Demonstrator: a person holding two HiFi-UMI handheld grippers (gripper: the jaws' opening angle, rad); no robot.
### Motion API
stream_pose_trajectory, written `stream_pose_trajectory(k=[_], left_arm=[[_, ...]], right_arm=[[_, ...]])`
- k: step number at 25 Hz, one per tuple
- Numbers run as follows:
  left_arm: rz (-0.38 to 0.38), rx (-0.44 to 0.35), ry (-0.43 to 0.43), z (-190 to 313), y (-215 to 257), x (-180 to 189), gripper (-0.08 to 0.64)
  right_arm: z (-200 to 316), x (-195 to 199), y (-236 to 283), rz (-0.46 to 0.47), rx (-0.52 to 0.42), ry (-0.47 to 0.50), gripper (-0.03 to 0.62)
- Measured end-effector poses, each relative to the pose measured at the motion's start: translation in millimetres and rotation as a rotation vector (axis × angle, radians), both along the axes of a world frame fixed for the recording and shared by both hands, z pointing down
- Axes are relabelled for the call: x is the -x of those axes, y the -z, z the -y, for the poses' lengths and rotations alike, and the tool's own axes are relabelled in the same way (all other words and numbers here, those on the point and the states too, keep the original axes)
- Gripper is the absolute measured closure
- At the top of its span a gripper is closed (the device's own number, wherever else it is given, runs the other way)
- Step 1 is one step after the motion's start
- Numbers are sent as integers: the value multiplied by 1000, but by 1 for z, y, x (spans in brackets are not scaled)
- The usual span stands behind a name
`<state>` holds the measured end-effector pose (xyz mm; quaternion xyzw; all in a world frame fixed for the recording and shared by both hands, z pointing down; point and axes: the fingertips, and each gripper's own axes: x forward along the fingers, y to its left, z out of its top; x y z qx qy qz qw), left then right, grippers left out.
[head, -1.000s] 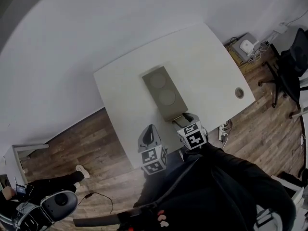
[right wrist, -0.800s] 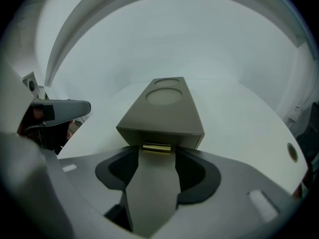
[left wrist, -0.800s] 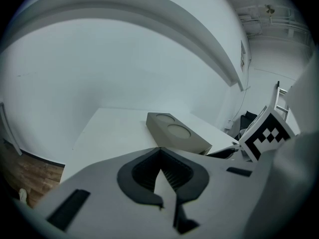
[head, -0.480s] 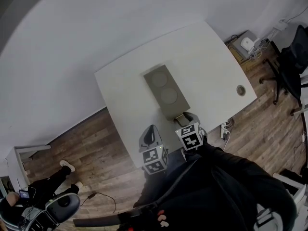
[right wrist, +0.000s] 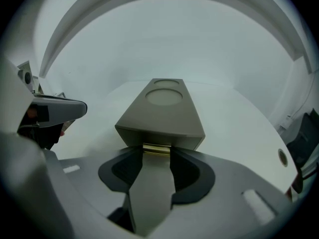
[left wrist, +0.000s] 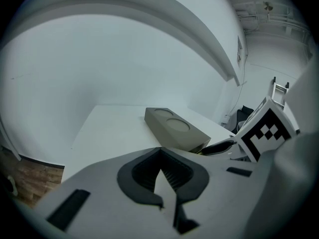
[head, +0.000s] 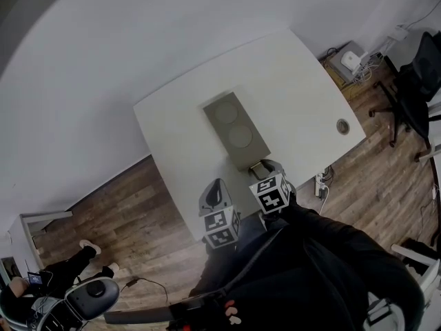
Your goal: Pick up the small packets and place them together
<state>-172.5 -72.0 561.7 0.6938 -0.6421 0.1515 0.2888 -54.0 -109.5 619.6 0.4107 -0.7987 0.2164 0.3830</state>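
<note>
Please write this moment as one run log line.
left gripper: shut, empty | right gripper: jaws just closing, packet between tips | box: on table

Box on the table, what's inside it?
A thin yellowish edge peeks from the open near end of the box. Its top covers everything deeper inside.

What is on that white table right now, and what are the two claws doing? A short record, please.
Table: white, carrying one box
Box: grey-beige, two round dents on top, open end facing the person
Packet: small, yellowish, at the box's open end
Right claw: has just been closing, packet between its tips; firm grip uncertain
Left claw: shut, empty, short of the box
</note>
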Motion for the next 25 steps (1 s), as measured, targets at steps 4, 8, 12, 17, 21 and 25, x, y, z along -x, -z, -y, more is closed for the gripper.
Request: stream_pose_trajectory(k=[4, 8, 12, 17, 21, 25], left_arm=[[-1, -1, 1, 0, 0, 1, 561], [0, 2, 1, 0, -1, 0, 561], [-5, 3, 2, -3, -2, -1, 561], [-8, 4, -6, 0, -2, -4, 561], [-11, 6, -12, -2, -4, -9, 561], [-10, 8, -11, -3, -5, -11, 560]], right_arm=[[-1, 0, 0, -1, 1, 3, 425], [-3, -2, 0, -2, 6, 2, 425], [-8, -4, -1, -2, 13, 7, 425], [-11, -6, 0, 0, 22, 12, 425], [-17, -9, -1, 2, 29, 15, 425], [-21, -12, -2, 5, 40, 19, 425]])
